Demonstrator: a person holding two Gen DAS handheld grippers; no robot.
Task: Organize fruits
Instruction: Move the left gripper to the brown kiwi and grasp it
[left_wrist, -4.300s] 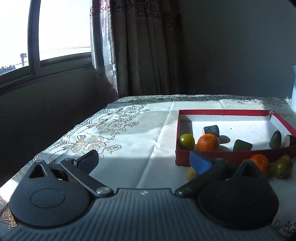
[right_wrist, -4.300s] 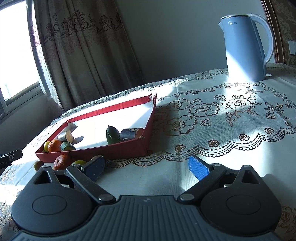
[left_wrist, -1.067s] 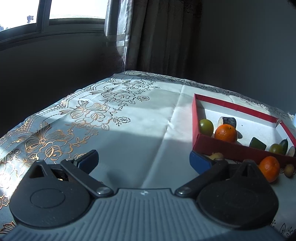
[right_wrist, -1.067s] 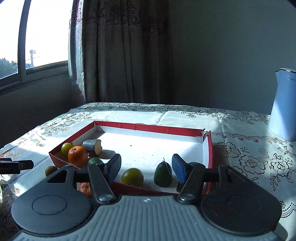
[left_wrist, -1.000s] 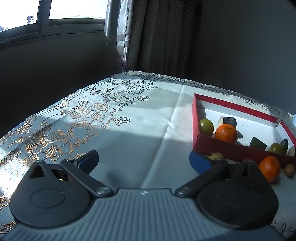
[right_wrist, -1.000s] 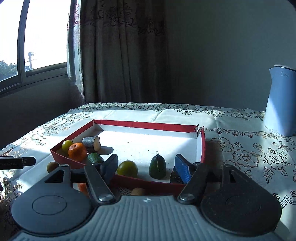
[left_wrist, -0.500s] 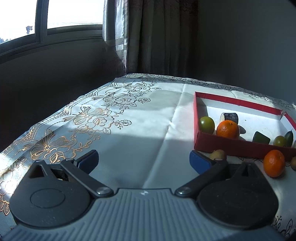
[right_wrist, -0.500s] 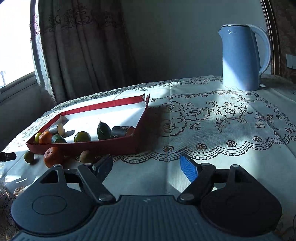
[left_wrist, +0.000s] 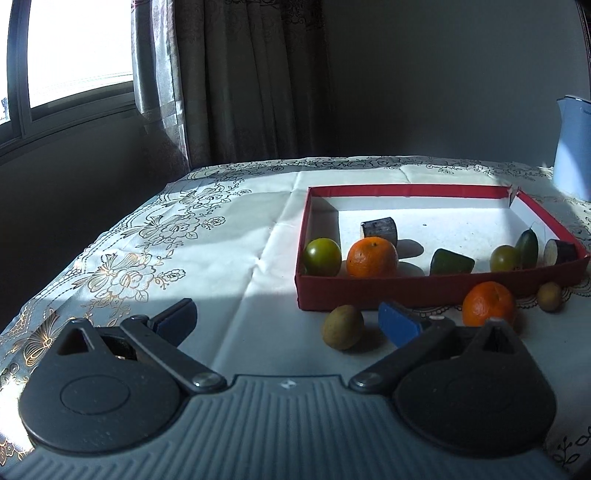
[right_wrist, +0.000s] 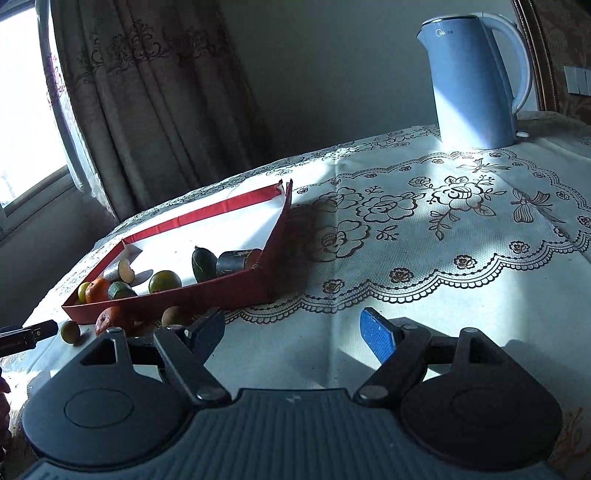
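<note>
The bench (left_wrist: 229, 258) carries a tray (left_wrist: 406, 291) with seven fruits; three lie just before it. Both grippers' jaws stand wide, empty, over bare cloth.

Both wrist cameras look low over the table (left_wrist: 258, 258); the left faces the red box (left_wrist: 406, 291) closely, the right sees it (right_wrist: 207, 291) sideways.

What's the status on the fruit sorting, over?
Both hand-held grippers open, empty. Three fruits outside red box: orange, two small yellowish ones. Nothing blocking.
</note>
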